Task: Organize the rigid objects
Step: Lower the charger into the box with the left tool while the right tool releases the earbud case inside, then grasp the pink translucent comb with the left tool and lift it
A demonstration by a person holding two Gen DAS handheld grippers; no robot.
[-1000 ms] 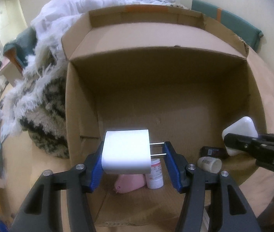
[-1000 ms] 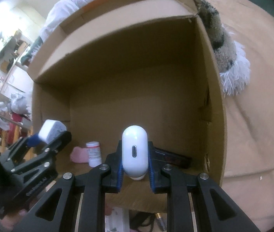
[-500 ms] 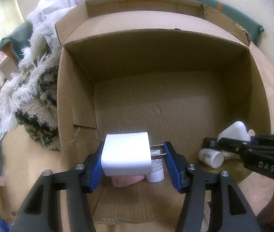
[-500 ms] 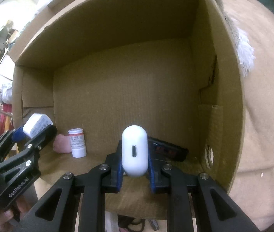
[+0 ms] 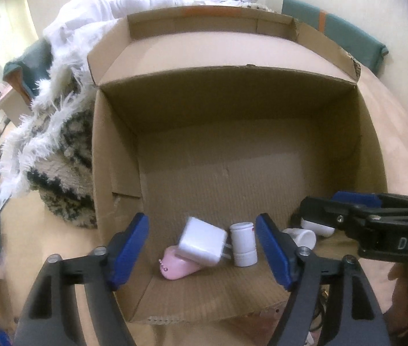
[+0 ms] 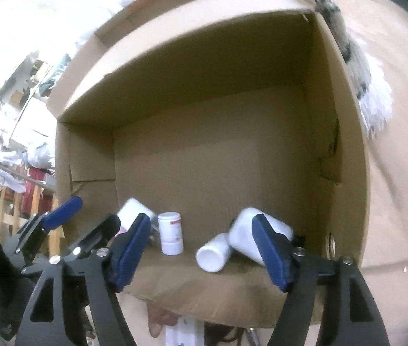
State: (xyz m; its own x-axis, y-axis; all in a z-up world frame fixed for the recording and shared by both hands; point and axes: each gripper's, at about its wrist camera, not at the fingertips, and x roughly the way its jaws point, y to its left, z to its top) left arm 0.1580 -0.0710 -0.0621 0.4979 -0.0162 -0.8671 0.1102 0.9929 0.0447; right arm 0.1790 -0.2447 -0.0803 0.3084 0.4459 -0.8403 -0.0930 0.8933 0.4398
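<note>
white case [image 6: 245, 238] partly behind tongs

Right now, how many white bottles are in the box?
2. One bottle stands upright near the front, right of the white charger. One lies on its side further right, against the white oval case. Others could be hidden behind the fingers.

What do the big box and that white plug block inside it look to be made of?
The box looks like plain brown corrugated cardboard: matte, ribbed floor, creased flaps. The plug block seems to be smooth white hard plastic, slightly glossy, with metal prongs.
</note>
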